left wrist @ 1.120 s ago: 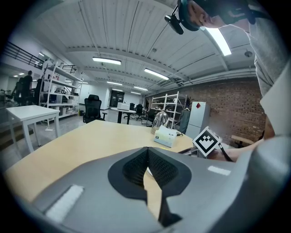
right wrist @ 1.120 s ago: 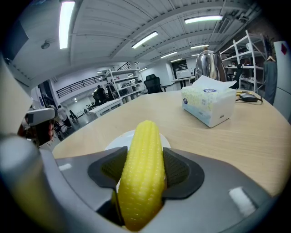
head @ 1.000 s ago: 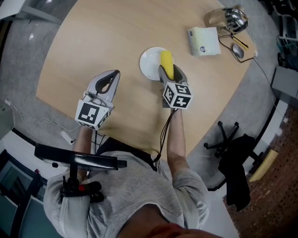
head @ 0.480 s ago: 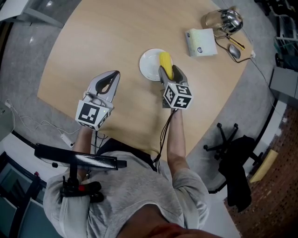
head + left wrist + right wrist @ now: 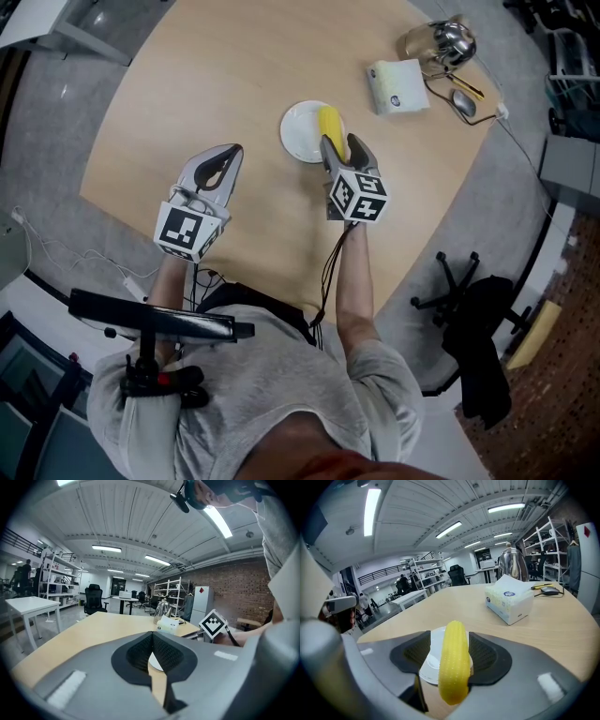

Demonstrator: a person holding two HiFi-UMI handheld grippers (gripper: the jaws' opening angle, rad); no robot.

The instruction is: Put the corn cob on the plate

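Observation:
A yellow corn cob (image 5: 453,662) is clamped lengthwise between the jaws of my right gripper (image 5: 452,658), which is shut on it. In the head view the corn cob (image 5: 330,127) reaches over the near right edge of a small white plate (image 5: 300,131) while my right gripper (image 5: 339,150) sits just behind it. The plate (image 5: 432,658) shows below and beyond the cob, which is held a little above it. My left gripper (image 5: 218,169) hovers to the left over bare tabletop, shut with nothing between its jaws. Through its jaws I see a sliver of the plate (image 5: 153,662).
A tissue box (image 5: 397,85) lies at the far right of the round wooden table (image 5: 216,84), with a glass kettle (image 5: 439,39) and a spoon (image 5: 463,103) beyond it. An office chair base (image 5: 450,281) stands on the floor by the table's right edge.
My right gripper with the corn cob has barely moved over the plate's edge. The head view has shifted slightly. The left gripper stays put.

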